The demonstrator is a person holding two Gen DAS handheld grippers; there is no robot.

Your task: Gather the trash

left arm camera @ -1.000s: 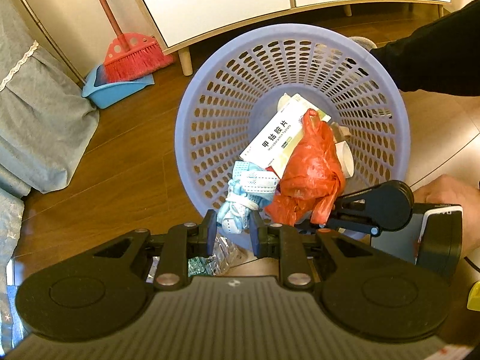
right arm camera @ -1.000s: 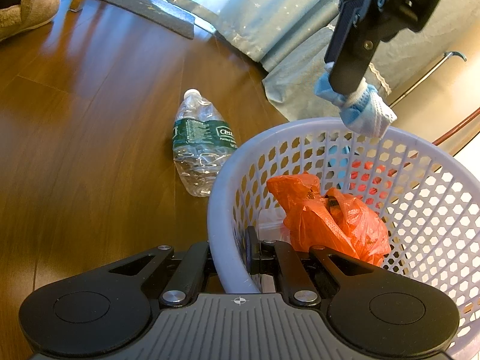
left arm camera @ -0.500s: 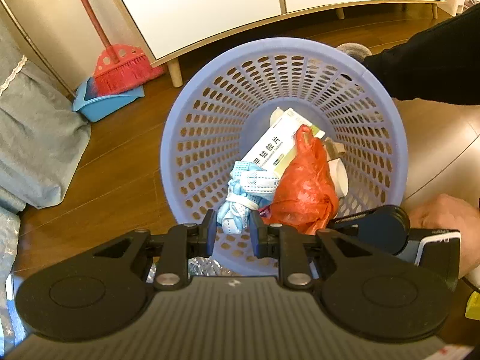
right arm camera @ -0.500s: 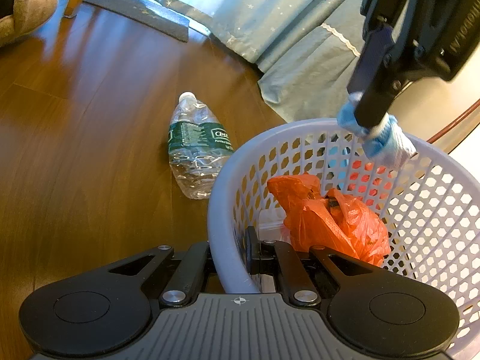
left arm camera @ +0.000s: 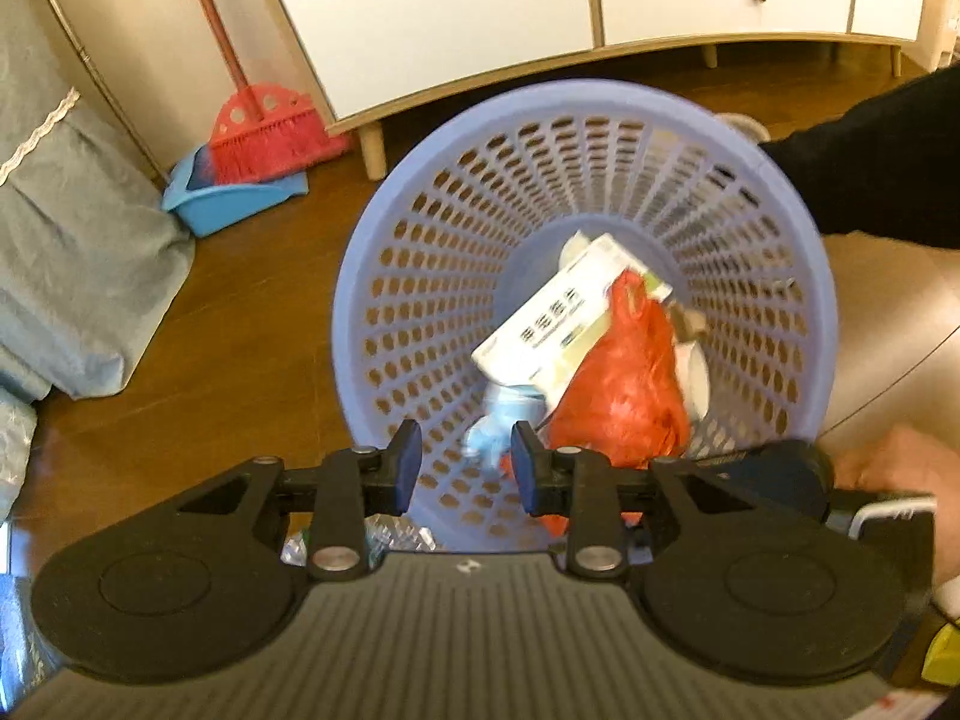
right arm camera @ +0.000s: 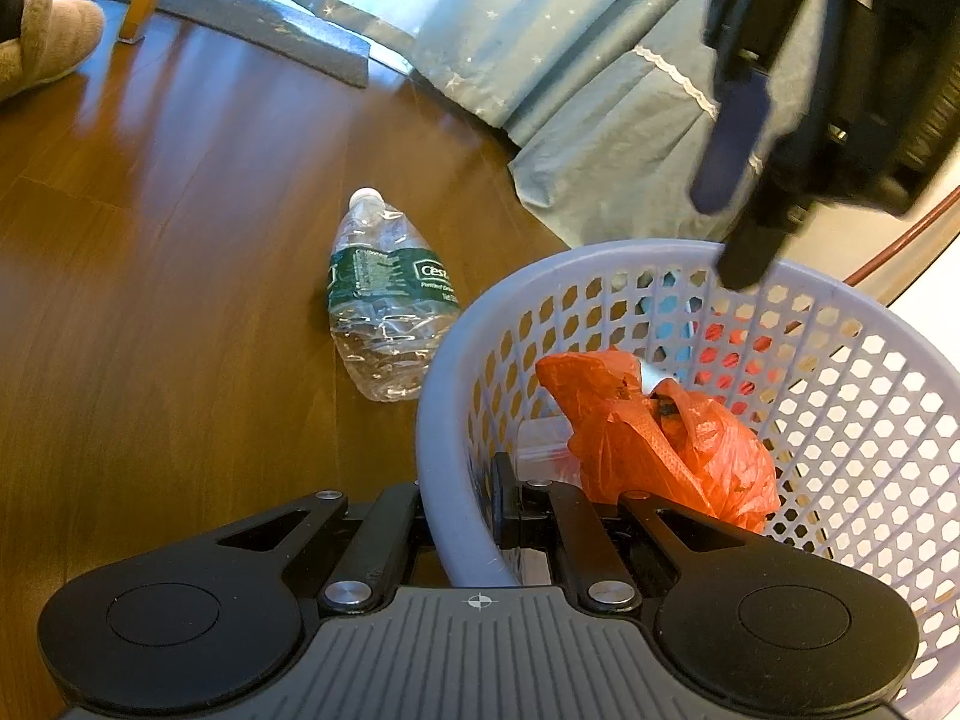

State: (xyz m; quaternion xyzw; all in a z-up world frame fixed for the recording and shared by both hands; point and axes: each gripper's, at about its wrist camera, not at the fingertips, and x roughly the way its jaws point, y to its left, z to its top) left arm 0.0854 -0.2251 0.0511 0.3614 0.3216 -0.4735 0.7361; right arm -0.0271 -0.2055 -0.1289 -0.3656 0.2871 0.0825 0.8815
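Hovering over the mouth of the lilac basket (left arm camera: 384, 312), the left gripper (left arm camera: 465, 465) has its jaws parted a little; they have just been opening, and nothing is pressed between the pads. The crumpled blue face mask (left arm camera: 501, 420) sits past the fingertips, inside the basket, against the lower wall; blur makes it hard to tell whether it has settled. Beside it in the basket: a white medicine box (left arm camera: 558, 324) lying tilted and an orange plastic bag (left arm camera: 624, 396), the box's lower end resting over the mask and the bag's edge.

The right gripper (right arm camera: 462, 498) is clamped on the near rim of the basket, one finger outside the wall, one inside. The basket is tipped, its mouth turned up toward the left gripper. A hand (left arm camera: 888, 480) holds the right gripper's handle, with a dark sleeve (left arm camera: 870, 168) above it.

A clear water bottle (right arm camera: 384, 300) with a green label lies on its side on the wooden floor (right arm camera: 150, 300), just beside the basket's outer wall, not collected yet.

Background: red broom (left arm camera: 264, 132) standing in a blue dustpan (left arm camera: 228, 204), white cabinet (left arm camera: 480, 18), blue-grey curtain (right arm camera: 576, 78).
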